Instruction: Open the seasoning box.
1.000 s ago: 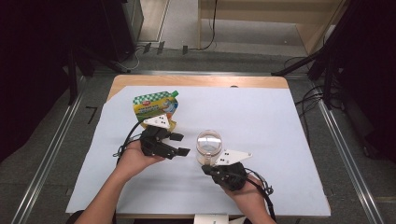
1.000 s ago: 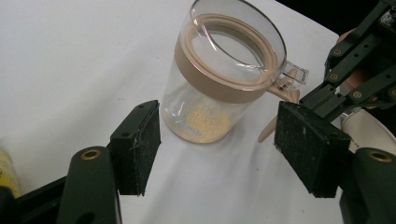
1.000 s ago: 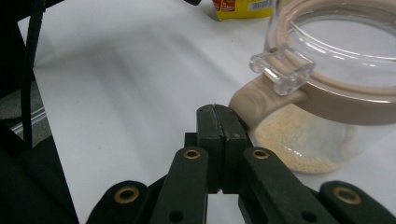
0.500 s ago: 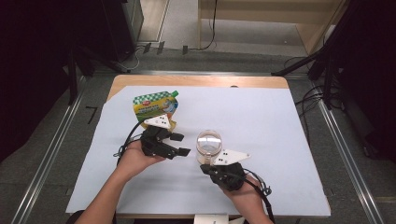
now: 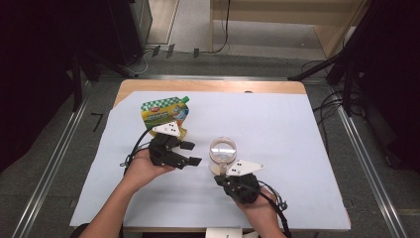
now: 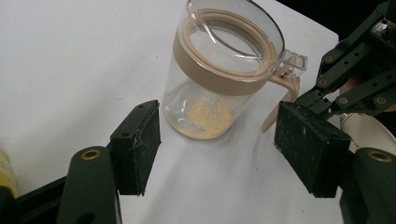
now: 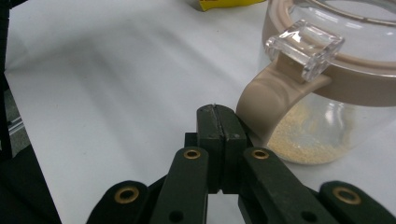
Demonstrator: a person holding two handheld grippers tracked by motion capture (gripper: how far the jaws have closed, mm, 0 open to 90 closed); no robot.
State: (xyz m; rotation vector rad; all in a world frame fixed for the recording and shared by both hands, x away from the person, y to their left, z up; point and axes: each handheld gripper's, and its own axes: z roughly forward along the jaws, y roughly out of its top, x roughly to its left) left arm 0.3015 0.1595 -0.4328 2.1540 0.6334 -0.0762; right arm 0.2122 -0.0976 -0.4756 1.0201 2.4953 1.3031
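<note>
The left gripper (image 5: 190,153) lies level in the person's left hand (image 5: 143,168), its black fingers (image 6: 135,144) spread wide apart with open space between the pads. The right gripper (image 5: 221,171) is held in the right hand (image 5: 255,206), its two fingers (image 7: 219,126) pressed flat together, pad against pad, with nothing clamped between them. Both forearms come in from the near edge, and the left fingers point across toward the right fingers' tips.
</note>
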